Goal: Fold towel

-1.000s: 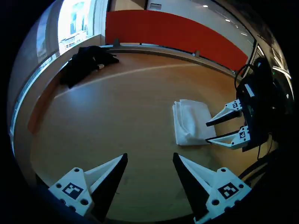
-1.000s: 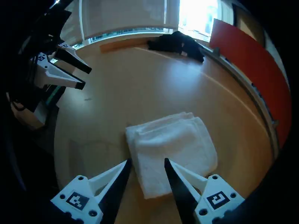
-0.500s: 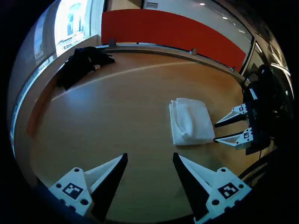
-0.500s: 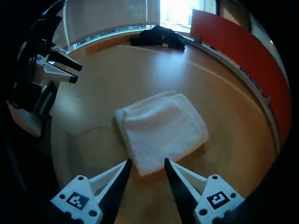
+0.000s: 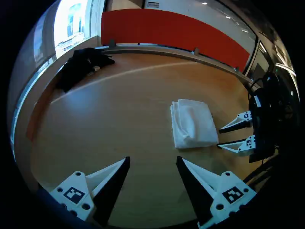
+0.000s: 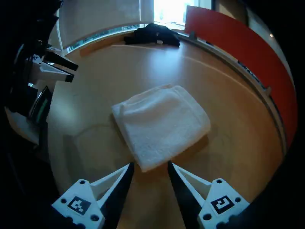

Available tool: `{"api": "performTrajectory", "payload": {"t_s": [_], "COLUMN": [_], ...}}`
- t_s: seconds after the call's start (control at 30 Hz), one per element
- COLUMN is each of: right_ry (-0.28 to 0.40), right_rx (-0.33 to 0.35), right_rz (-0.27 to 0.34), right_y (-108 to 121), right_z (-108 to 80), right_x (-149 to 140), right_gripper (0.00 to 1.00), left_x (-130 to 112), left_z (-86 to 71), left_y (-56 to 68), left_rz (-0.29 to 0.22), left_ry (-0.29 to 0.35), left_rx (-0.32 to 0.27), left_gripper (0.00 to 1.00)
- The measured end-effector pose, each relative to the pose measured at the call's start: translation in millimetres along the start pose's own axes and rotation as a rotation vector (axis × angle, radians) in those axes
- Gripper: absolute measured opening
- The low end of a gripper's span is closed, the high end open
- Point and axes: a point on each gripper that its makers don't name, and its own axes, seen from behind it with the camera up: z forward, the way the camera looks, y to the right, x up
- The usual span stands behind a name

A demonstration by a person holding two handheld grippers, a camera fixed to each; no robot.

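Observation:
A white towel (image 5: 192, 124) lies folded into a thick rectangle on the wooden table (image 5: 114, 107). In the left gripper view my left gripper (image 5: 152, 158) stands open, well short of the towel, with nothing between its fingers. To the towel's right my right gripper (image 5: 219, 138) hovers just off its edge, fingers apart. In the right gripper view the towel (image 6: 162, 122) lies straight ahead with one corner pointing at my open right gripper (image 6: 150, 164), whose tips are just short of that corner. The left gripper (image 6: 73, 74) shows at the far left, open.
A black garment (image 5: 82, 65) lies bunched at the table's far corner by the window, also seen as a dark heap (image 6: 154, 35) in the right gripper view. A red panel (image 5: 171, 32) runs along the far edge. A dark device (image 6: 40, 110) sits at the left table edge.
My right gripper has drawn back from the towel: its tips were over the near corner and now sit just short of it. The left gripper has barely moved.

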Motion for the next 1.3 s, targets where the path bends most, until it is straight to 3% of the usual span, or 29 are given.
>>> {"api": "performTrajectory", "payload": {"t_s": [0.23,0.57,0.87,1.3], "right_ry": [-0.001,0.006,0.011,0.042], "right_rx": [-0.014,-0.026,-0.034,-0.038], "right_rz": [0.027,0.068,0.072,0.026], "right_y": [0,2,5,12], "right_z": [6.5,9.6,8.7,-9.3], "right_x": [-7,-10,-8,15], "right_gripper": [0.58,0.29,0.08,0.04], "left_x": [-1,-3,-2,0], "left_z": [1.0,1.2,2.1,3.8], "left_y": [0.9,0.5,0.1,2.3], "left_rz": [0.001,0.001,-0.001,0.004], "left_ry": [-0.004,-0.01,-0.009,-0.007], "left_rx": [-0.003,-0.003,-0.002,-0.006], "left_gripper": [0.9,0.9,0.9,0.9]}}
